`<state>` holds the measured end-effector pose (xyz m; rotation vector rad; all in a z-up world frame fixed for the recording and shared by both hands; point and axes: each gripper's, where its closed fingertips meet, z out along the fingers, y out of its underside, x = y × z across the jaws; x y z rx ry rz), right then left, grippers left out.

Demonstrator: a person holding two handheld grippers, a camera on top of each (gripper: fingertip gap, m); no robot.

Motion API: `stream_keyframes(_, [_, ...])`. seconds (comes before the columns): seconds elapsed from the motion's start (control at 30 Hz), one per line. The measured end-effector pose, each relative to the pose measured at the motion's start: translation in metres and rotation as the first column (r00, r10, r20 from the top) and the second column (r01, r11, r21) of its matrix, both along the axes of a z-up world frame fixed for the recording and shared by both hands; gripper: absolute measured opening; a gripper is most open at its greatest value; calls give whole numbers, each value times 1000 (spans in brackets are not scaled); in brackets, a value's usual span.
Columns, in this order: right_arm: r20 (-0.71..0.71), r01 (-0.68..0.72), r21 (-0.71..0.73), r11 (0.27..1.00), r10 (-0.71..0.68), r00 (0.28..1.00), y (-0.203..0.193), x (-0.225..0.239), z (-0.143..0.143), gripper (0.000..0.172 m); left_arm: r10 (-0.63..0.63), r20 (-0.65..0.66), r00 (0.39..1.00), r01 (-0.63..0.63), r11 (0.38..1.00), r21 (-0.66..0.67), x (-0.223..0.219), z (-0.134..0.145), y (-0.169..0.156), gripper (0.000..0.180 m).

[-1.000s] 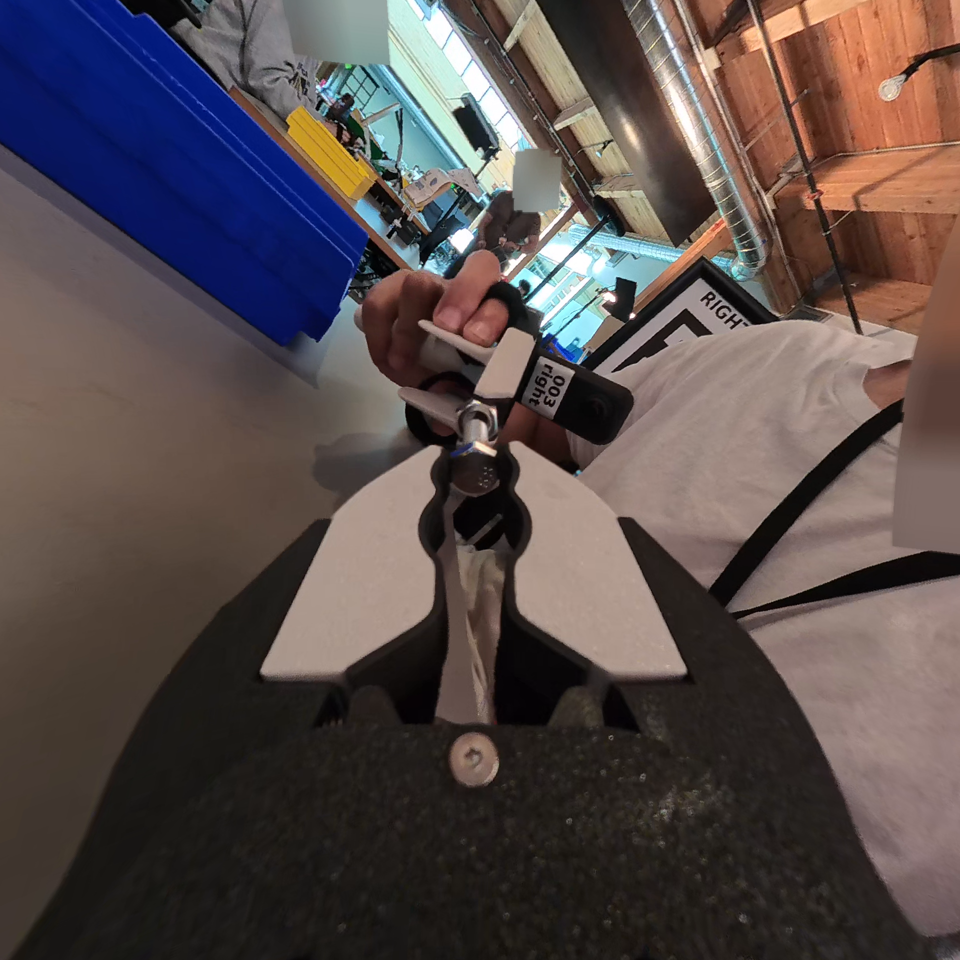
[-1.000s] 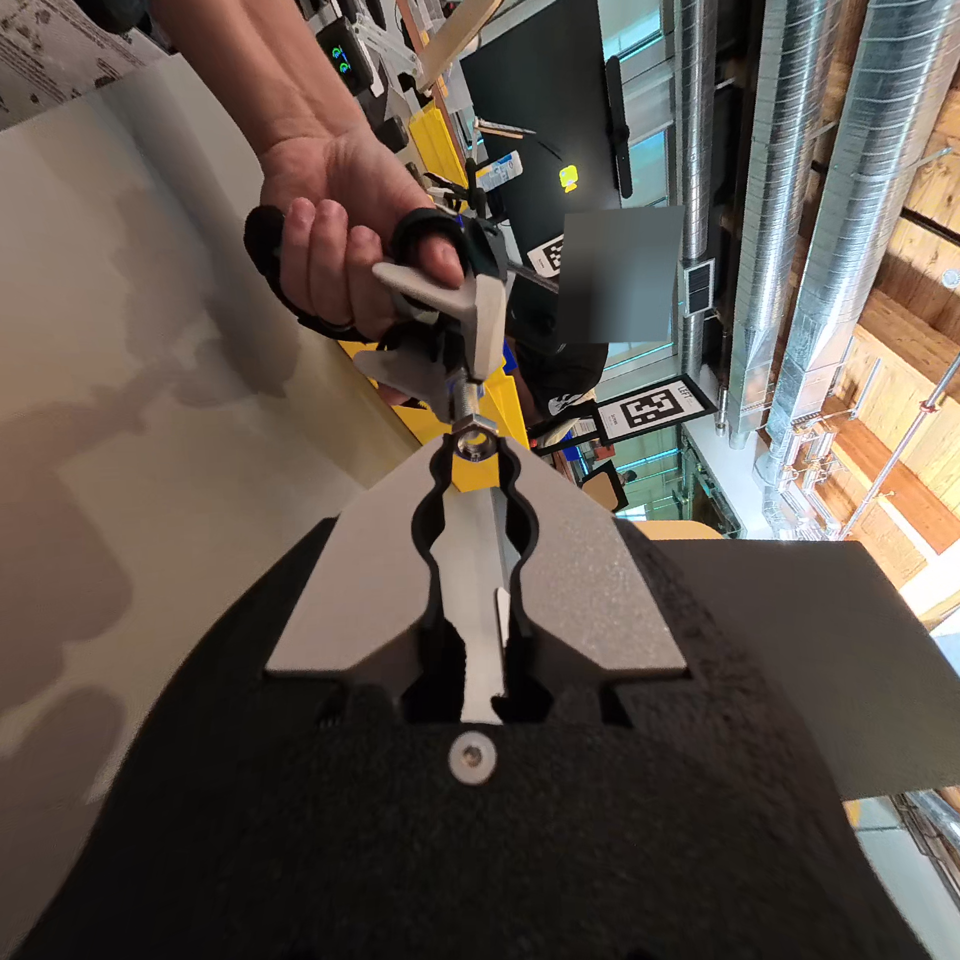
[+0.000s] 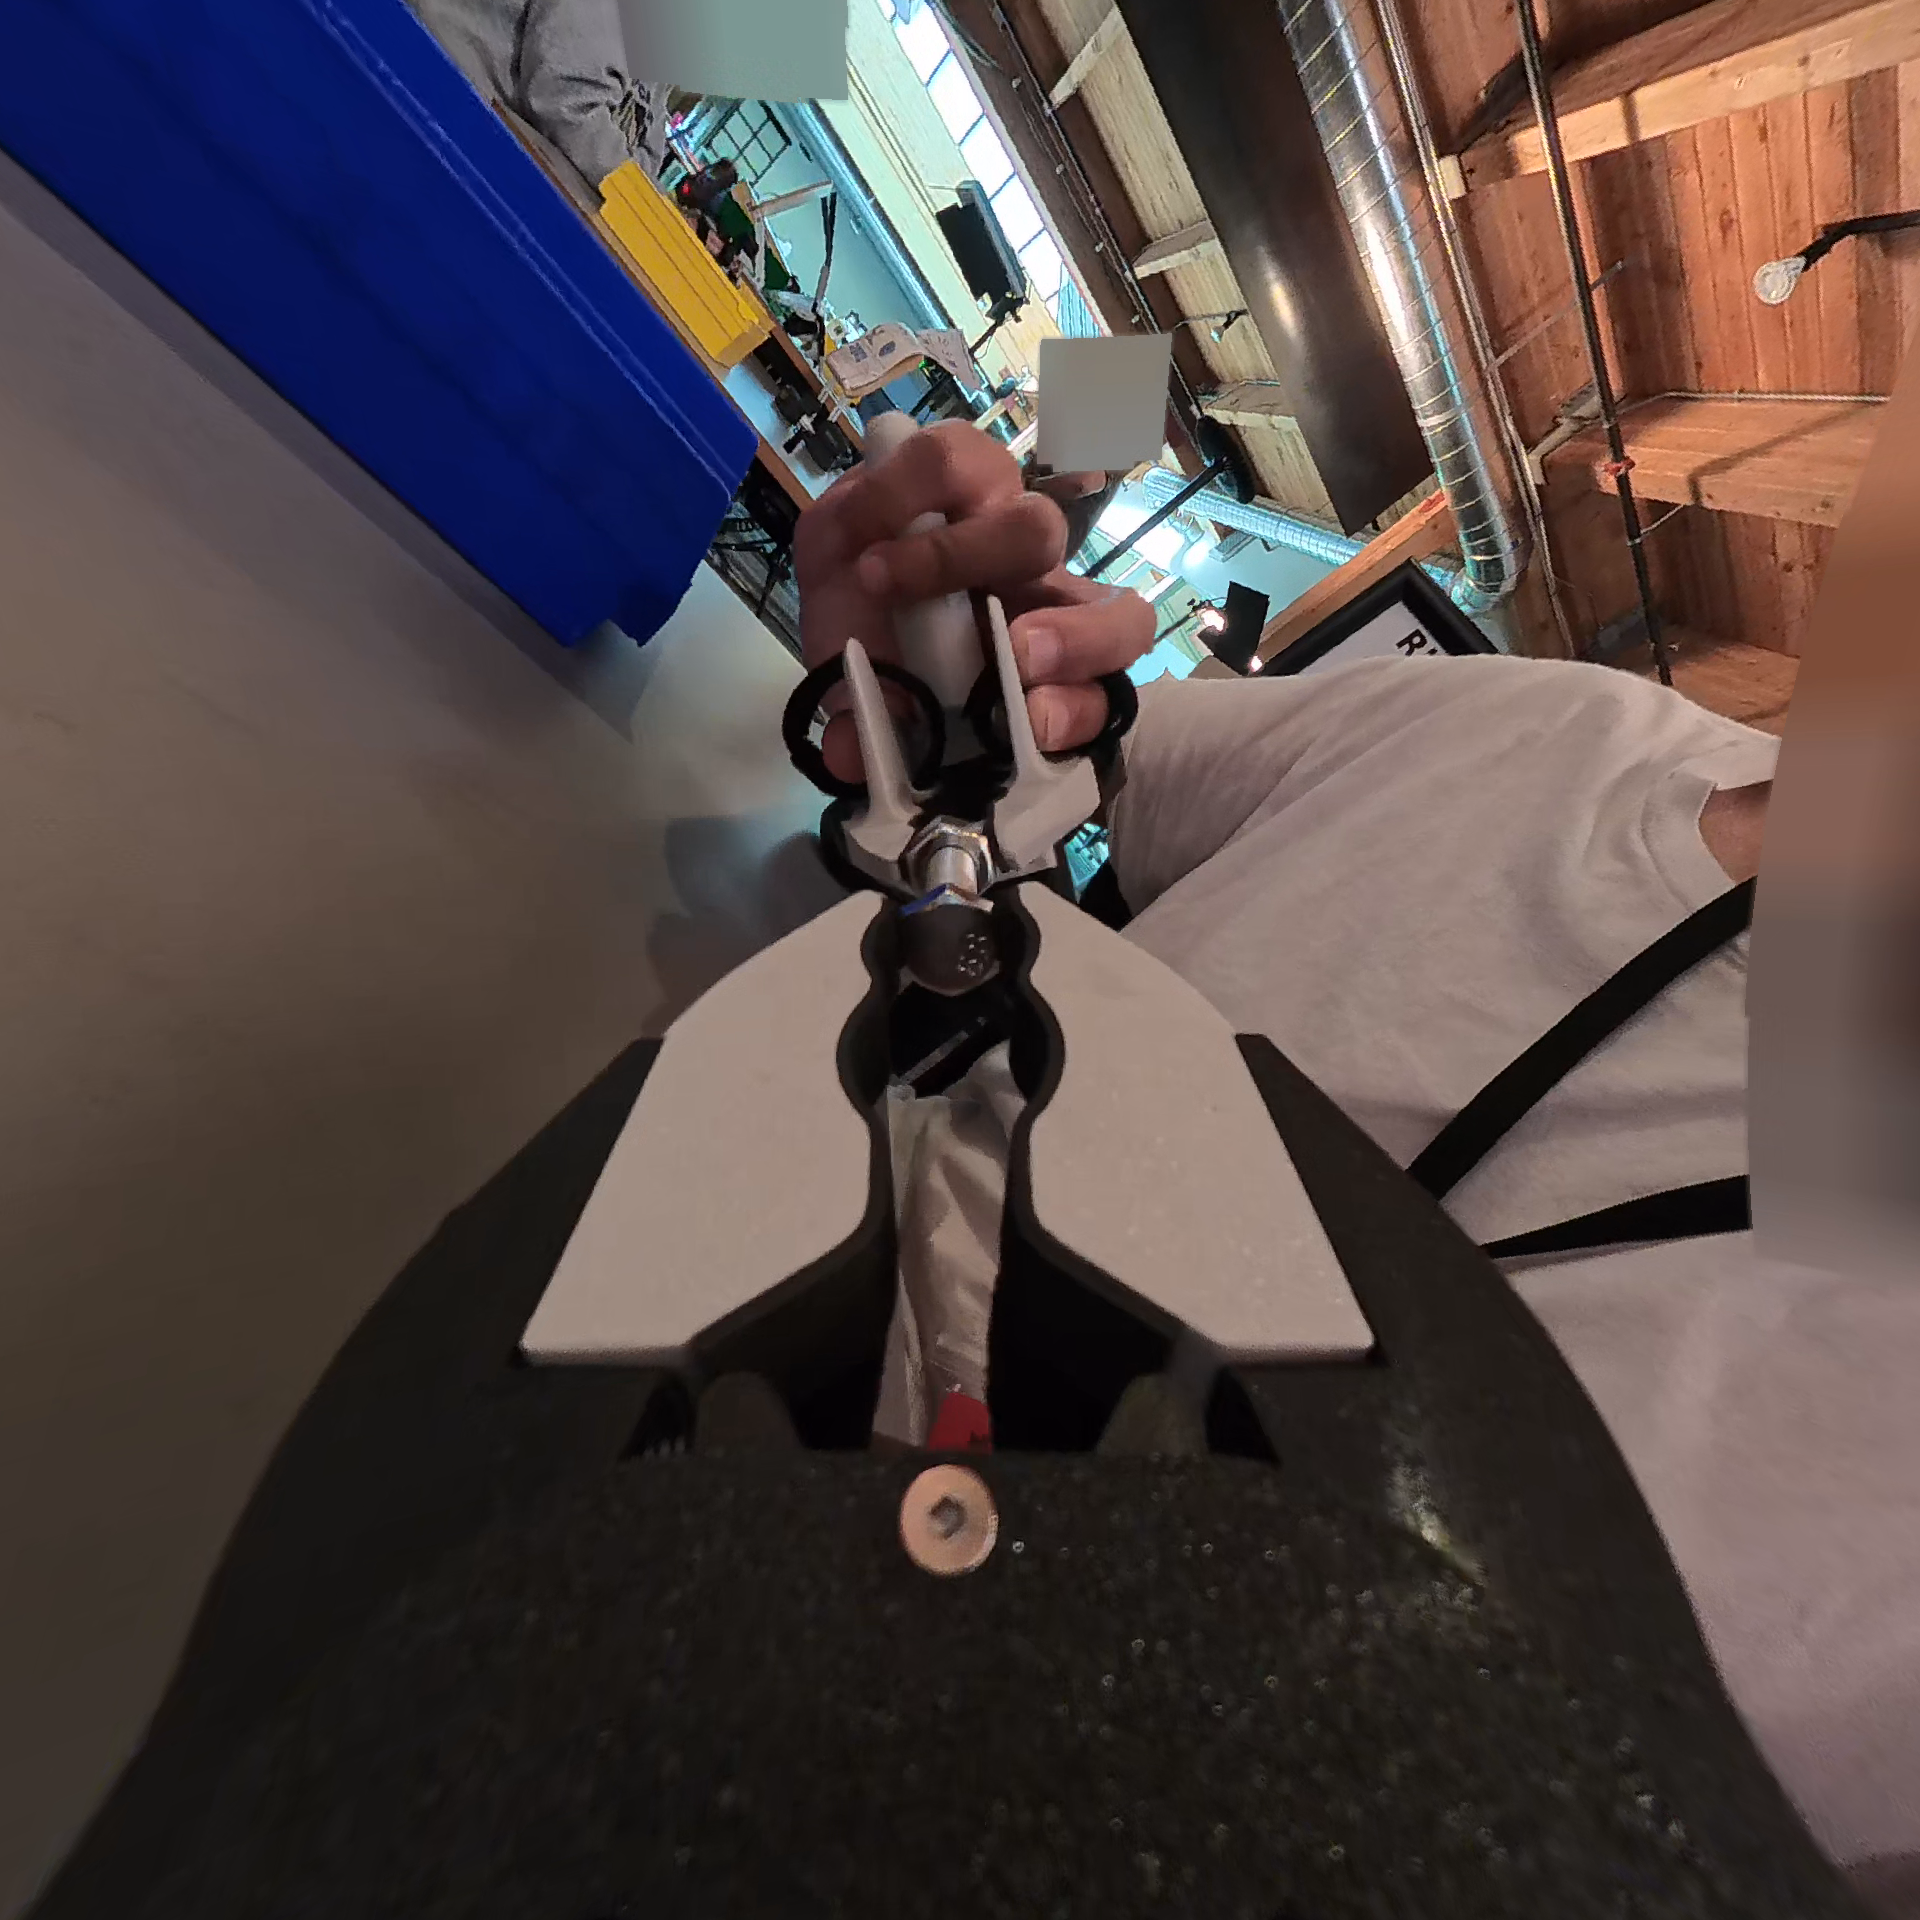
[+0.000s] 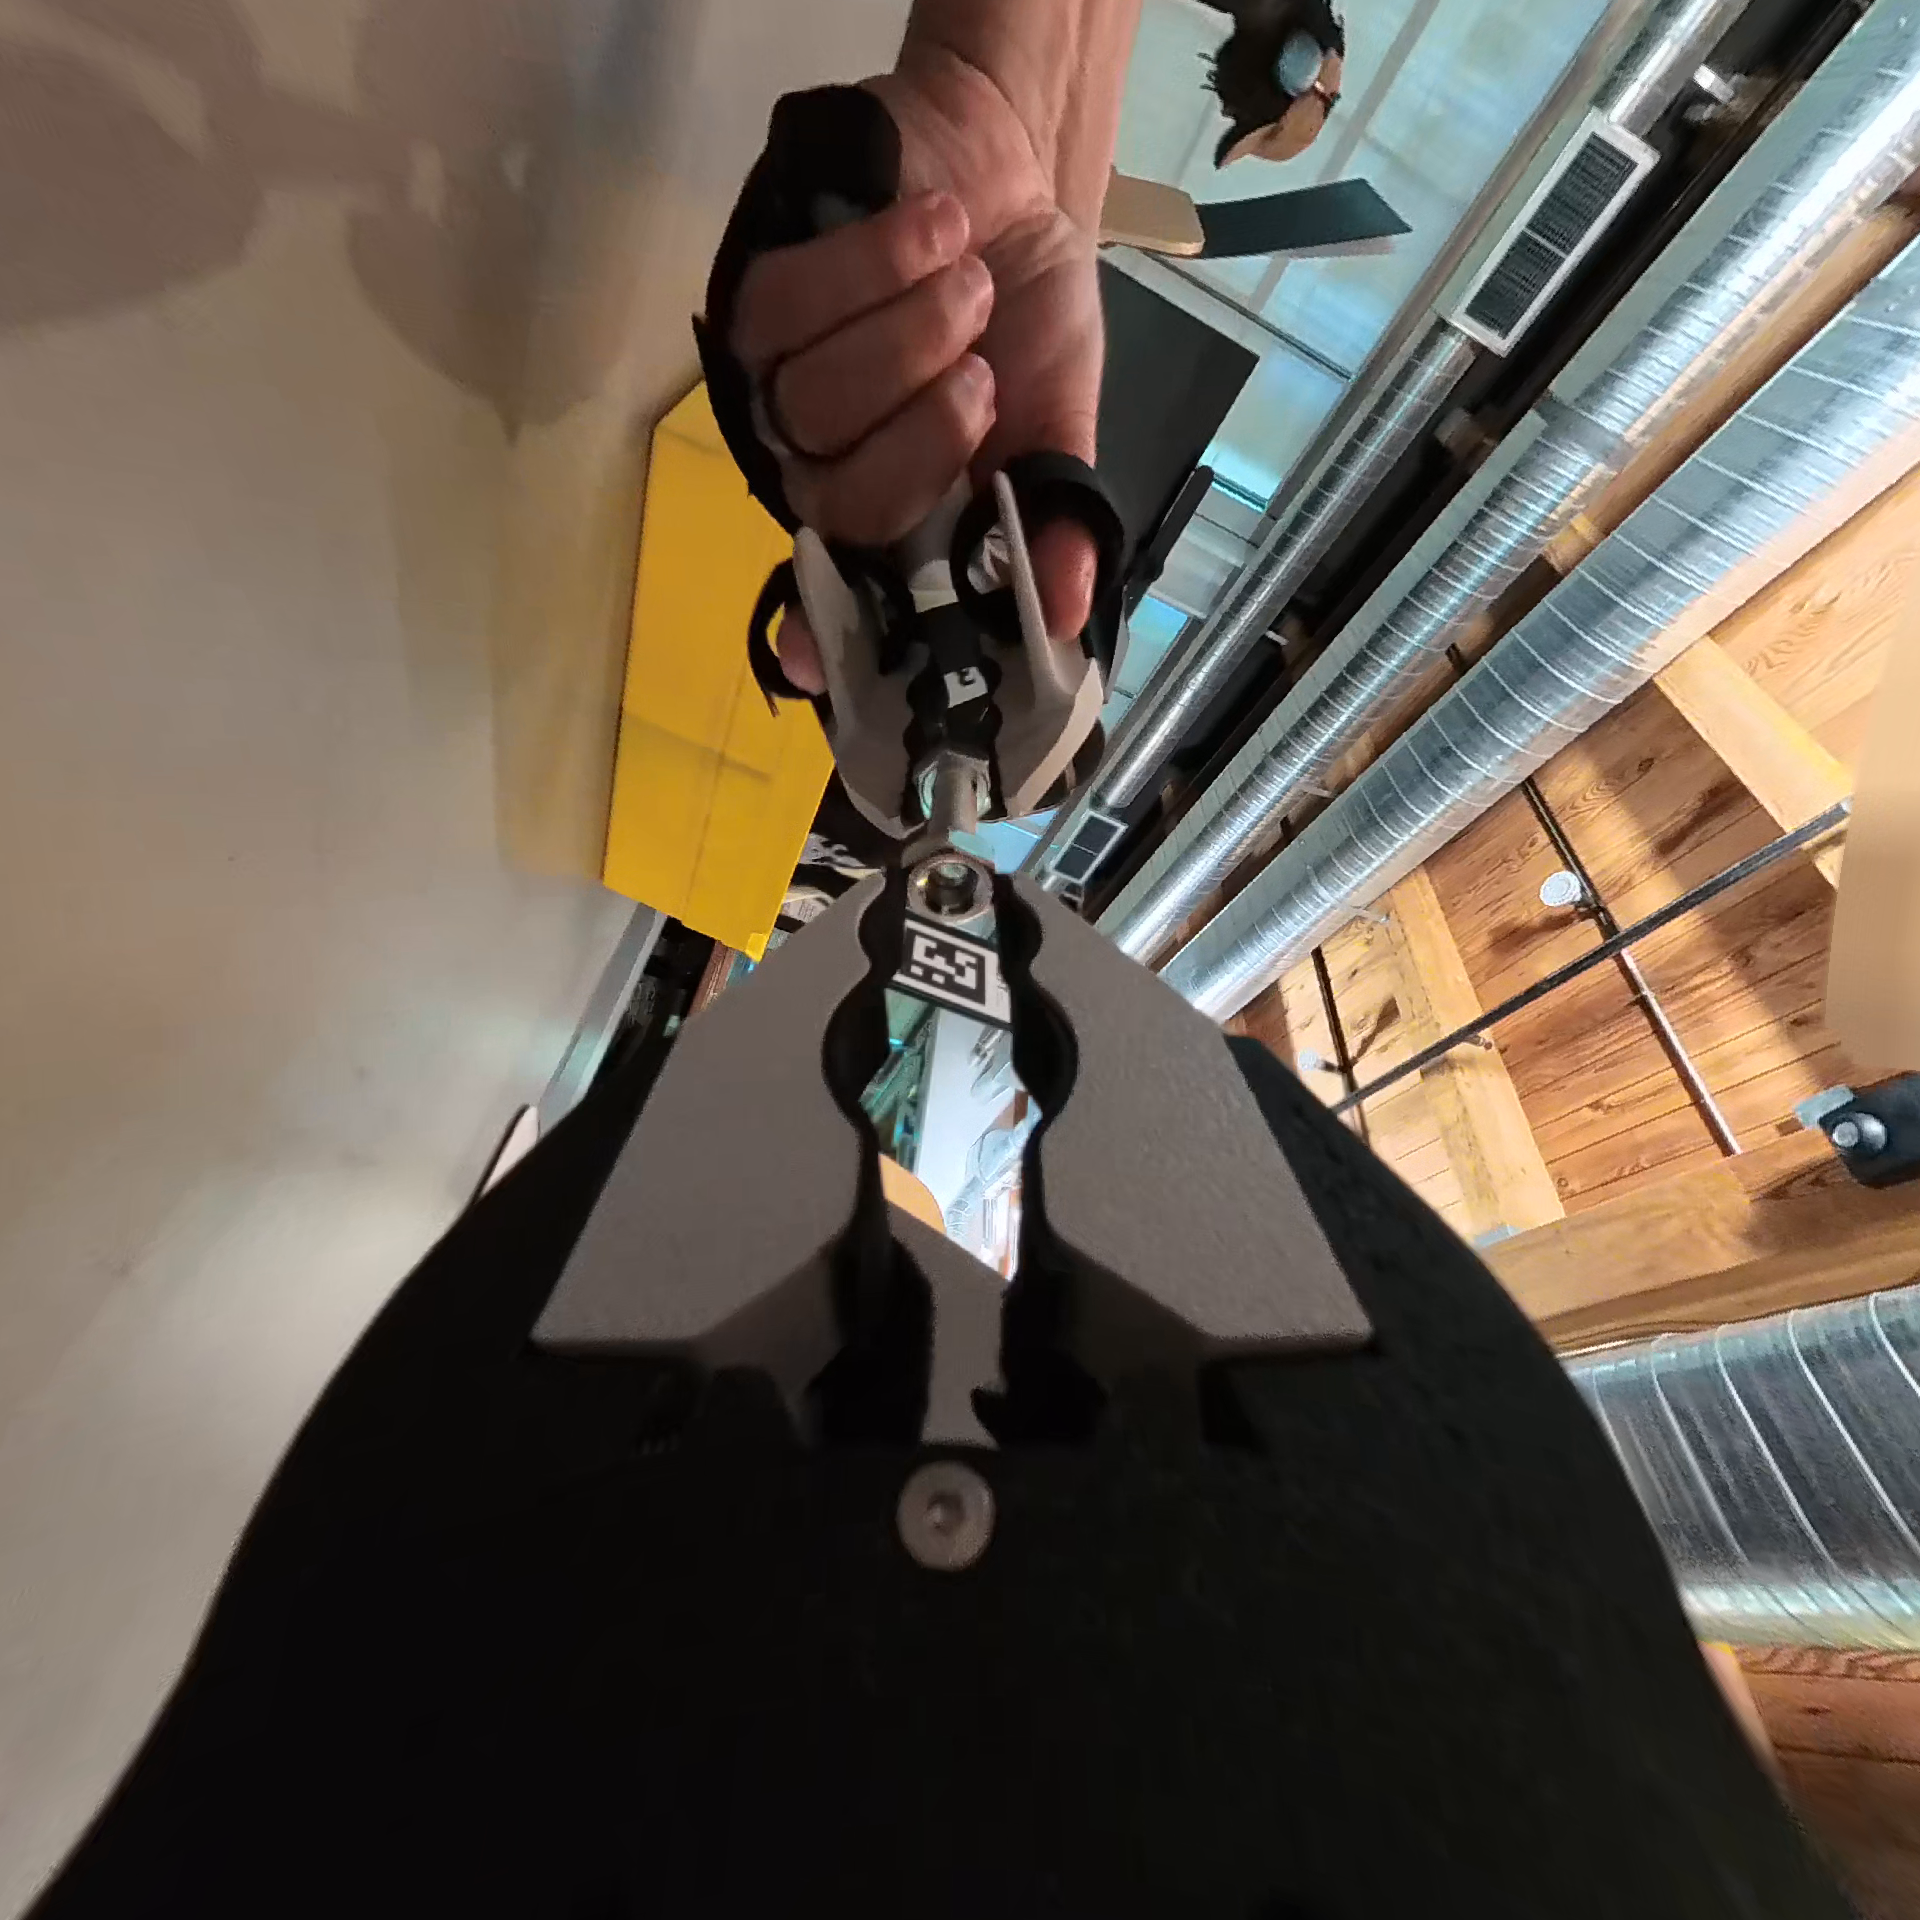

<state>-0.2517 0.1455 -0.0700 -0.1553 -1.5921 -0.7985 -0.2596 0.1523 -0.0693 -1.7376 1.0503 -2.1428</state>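
Both grippers are up off the tabletop (image 3: 260, 935), meeting nose to nose on one silver hex bolt (image 3: 951, 951). The left gripper (image 3: 951, 935) has its fingers (image 3: 769, 1091) clenched on the bolt's head, which sits in the first notch right at the fingertips. The shank runs straight out from there into the right gripper (image 3: 951, 862), a hand (image 3: 935, 561) wrapped round its handle beyond the bolt.

From the right gripper's own side, its fingers (image 4: 727, 1122) grip a silver hex nut (image 4: 945, 888) at the very tips, the nut's bore facing the camera. Past the nut, the bolt's shank (image 4: 951, 805) leads into the left gripper (image 4: 951, 800), held by the other hand (image 4: 914, 343).

Room around the bolt: to one side of it the pale tabletop lies open, bounded by a blue bin (image 3: 364, 291) whose corner ends well short of the bolt. A yellow bin (image 4: 696, 665) stands at the tabletop's edge, near the bolt. On the other side of the bolt, the person's white shirt (image 3: 1403, 935) sits close behind the right gripper. Farther off run silver ducts (image 4: 1507, 644) and wooden beams.
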Motion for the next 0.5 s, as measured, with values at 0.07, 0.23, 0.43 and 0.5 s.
stream_keyframes(0.07, [-25, 5, -29, 1000, -5, 1000, 0, -1, 2, 16, 1, 11, 1000, -1, 1000, 25, -1, 3, -1, 17])
stream_keyframes(0.23, [-110, -15, -188, 982, -6, 994, -3, -1, 9, 17, -5, 36, 999, 2, 996, 92, -2, 9, -5, 17])
stream_keyframes(0.43, [-257, -73, -505, 860, -69, 964, -5, -2, 22, 17, 3, 93, 996, -16, 990, 143, -4, 22, -7, 17])
stream_keyframes(0.5, [-303, -114, -623, 774, -104, 947, -5, -2, 25, 17, 8, 104, 995, -26, 985, 172, -5, 25, -8, 18])
